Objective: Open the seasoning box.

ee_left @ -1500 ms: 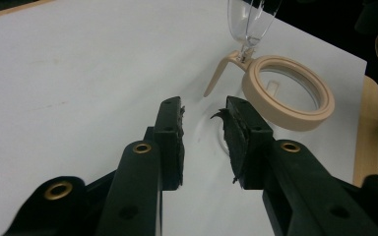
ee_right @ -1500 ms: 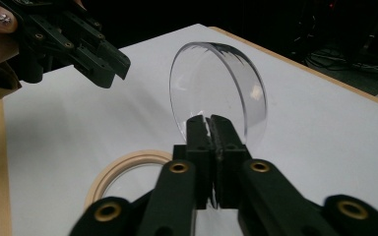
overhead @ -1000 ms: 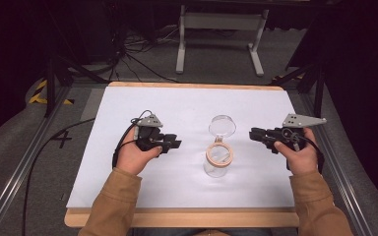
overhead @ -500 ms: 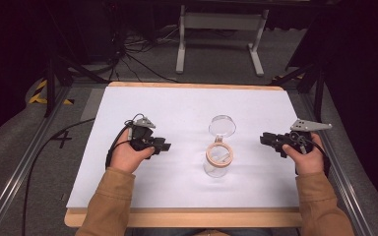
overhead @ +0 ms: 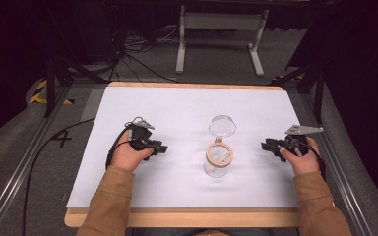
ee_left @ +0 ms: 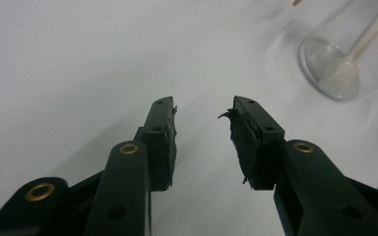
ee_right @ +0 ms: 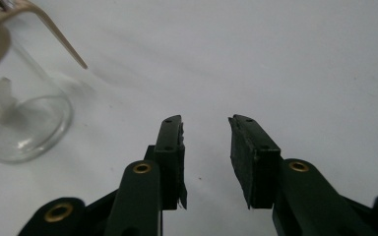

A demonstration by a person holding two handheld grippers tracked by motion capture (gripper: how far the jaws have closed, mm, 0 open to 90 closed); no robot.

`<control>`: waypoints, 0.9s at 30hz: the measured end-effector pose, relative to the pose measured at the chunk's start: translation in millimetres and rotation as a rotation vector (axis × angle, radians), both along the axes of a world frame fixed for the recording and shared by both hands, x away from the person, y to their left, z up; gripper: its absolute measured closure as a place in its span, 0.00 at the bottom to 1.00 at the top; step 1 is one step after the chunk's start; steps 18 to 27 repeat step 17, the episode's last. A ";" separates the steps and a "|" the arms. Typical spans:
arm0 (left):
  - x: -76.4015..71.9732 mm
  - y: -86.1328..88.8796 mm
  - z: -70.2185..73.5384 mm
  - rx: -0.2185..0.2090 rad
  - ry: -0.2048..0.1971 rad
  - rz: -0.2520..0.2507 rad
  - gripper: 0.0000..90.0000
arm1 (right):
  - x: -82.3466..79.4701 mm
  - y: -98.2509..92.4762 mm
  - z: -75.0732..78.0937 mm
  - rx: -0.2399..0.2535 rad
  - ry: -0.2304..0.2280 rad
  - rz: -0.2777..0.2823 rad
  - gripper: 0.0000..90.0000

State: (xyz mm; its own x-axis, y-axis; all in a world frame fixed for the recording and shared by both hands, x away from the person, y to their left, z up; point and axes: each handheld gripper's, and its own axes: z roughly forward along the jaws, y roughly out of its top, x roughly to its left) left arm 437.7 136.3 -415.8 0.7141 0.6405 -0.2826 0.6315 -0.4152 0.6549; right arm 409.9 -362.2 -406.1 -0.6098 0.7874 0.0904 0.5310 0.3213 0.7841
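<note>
1. High view: a clear jar [overhead: 217,160] with a tan ring at its mouth stands upright on the white worktop [overhead: 187,113], about midway between the two hands. Its round clear lid [overhead: 222,126] is flipped back on the far side, hinged to the ring.
2. High view: the left tongs [overhead: 161,148] sit low over the worktop to the left of the jar, pointing toward it. Compared with a second ago the left hand [overhead: 127,156] has drawn back toward the person and farther from the jar.
3. High view: the right tongs [overhead: 266,146] point at the jar from the right, well apart from it. The right hand [overhead: 302,158] has likewise moved outward and toward the near edge since the earlier frames. The jar and lid stand where they were.
4. Left gripper view: the left tongs [ee_left: 202,135] are parted with only bare worktop between the jaws. The pads are frayed at their edges. The jar's base [ee_left: 332,73] shows at upper right, with a pale piece inside it.
5. Right gripper view: the right tongs [ee_right: 205,157] are parted too, holding nothing. The jar [ee_right: 22,123] is at the left edge, and a thin tan tab [ee_right: 61,42] slants down from its ring.
</note>
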 end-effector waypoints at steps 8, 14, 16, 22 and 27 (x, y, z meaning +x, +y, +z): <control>4.5 0.8 -9.8 0.052 -0.022 -0.009 0.62 | 4.0 0.7 -16.4 -0.064 -0.005 -0.010 0.61; 6.3 0.0 -13.4 0.053 -0.057 -0.002 0.51 | 3.9 -1.3 -22.4 -0.077 -0.009 -0.042 0.51; 6.8 1.0 -12.7 0.047 -0.062 -0.002 0.49 | 3.5 -2.0 -22.4 -0.068 -0.010 -0.045 0.51; 6.8 1.1 -12.5 0.045 -0.065 -0.001 0.49 | 3.2 -2.4 -22.0 -0.065 -0.013 -0.046 0.51; 6.8 1.1 -12.5 0.045 -0.065 -0.001 0.49 | 3.2 -2.4 -22.0 -0.065 -0.013 -0.046 0.51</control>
